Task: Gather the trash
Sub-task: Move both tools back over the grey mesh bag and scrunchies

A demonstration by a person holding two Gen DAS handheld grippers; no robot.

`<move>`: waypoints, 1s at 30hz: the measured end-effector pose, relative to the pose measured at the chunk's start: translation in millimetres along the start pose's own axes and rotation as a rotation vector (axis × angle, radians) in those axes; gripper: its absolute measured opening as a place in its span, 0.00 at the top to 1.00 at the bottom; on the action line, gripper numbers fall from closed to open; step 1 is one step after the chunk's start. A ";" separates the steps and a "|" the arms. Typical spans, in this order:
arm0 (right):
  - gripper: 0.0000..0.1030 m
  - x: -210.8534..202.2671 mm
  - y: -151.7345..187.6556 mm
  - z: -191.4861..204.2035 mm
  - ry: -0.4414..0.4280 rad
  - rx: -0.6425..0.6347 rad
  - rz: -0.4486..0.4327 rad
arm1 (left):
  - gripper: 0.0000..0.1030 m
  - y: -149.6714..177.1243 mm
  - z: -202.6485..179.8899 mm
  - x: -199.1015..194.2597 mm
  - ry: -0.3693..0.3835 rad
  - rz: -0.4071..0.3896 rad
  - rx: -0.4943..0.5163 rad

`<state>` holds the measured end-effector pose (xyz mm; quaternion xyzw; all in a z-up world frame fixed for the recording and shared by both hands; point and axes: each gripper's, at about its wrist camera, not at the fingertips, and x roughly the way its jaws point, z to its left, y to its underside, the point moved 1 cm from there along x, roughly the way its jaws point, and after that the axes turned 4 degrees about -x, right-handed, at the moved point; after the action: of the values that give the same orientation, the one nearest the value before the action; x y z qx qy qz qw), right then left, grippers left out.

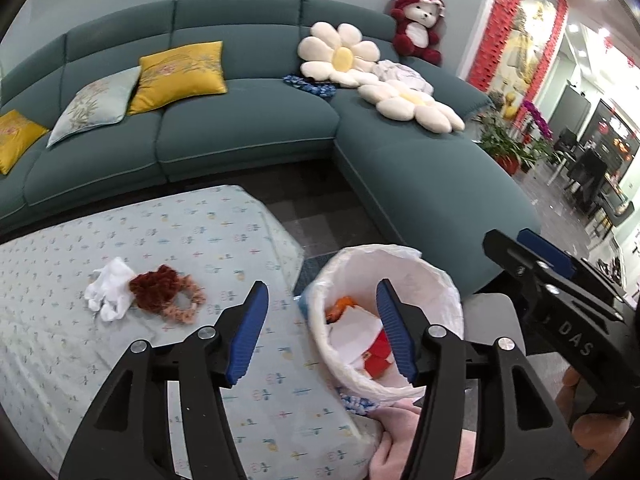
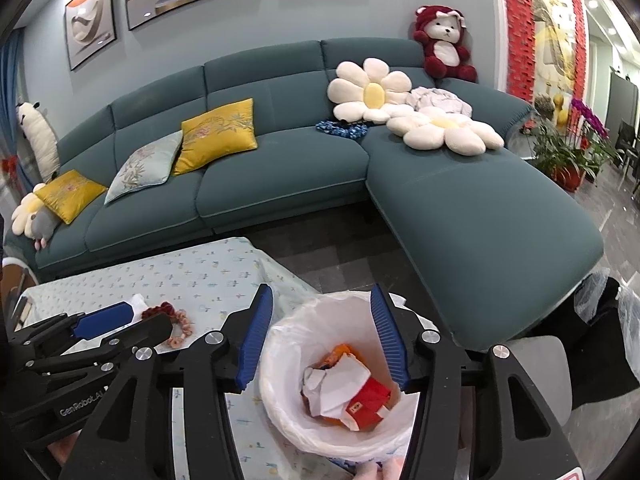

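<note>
A bin with a white plastic liner (image 1: 436, 280) (image 2: 288, 408) stands by the table's right edge. It holds red, white and orange trash (image 2: 352, 392) (image 1: 360, 340). My left gripper (image 1: 320, 336) is open and empty, over the table edge and the bin's left side. My right gripper (image 2: 320, 340) is open and empty, directly above the bin. The right gripper also shows at the right of the left wrist view (image 1: 532, 256). A crumpled white tissue (image 1: 110, 294) lies on the table beside a dark red scrunchie (image 1: 154, 290) and a pink scrunchie (image 1: 188, 306).
The table has a pale patterned cloth (image 1: 160, 232) (image 2: 192, 272). A teal L-shaped sofa (image 1: 248, 128) (image 2: 280, 184) with cushions, flower pillows and a red plush bear (image 2: 442, 46) stands behind. Potted plants (image 2: 568, 156) are at the right. Dark floor lies between table and sofa.
</note>
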<state>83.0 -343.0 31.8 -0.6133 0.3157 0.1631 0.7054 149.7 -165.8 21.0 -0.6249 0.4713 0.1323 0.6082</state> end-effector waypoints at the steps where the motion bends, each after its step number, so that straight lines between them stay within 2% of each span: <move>1: 0.51 0.1 -0.7 4.2 -0.006 -0.005 -0.001 | 0.48 -0.4 4.4 -0.5 -0.006 -0.001 -0.006; 9: 0.43 1.6 -5.1 44.9 -0.041 -0.047 -0.001 | 0.47 0.5 52.4 -11.8 -0.060 -0.027 -0.070; 18: 0.42 10.0 0.5 95.4 -0.095 -0.084 0.027 | 0.47 8.2 112.9 -21.8 -0.134 -0.033 -0.147; 21: 0.42 13.5 4.2 113.5 -0.115 -0.103 0.039 | 0.39 12.8 132.4 -24.4 -0.159 -0.034 -0.173; 30: 0.42 29.0 15.5 170.6 -0.173 -0.179 0.086 | 0.35 29.7 190.9 -27.2 -0.223 -0.022 -0.248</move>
<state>136.9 -179.4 9.5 -0.6435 0.2639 0.2729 0.6647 191.1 20.2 -20.7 -0.6817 0.3741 0.2513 0.5763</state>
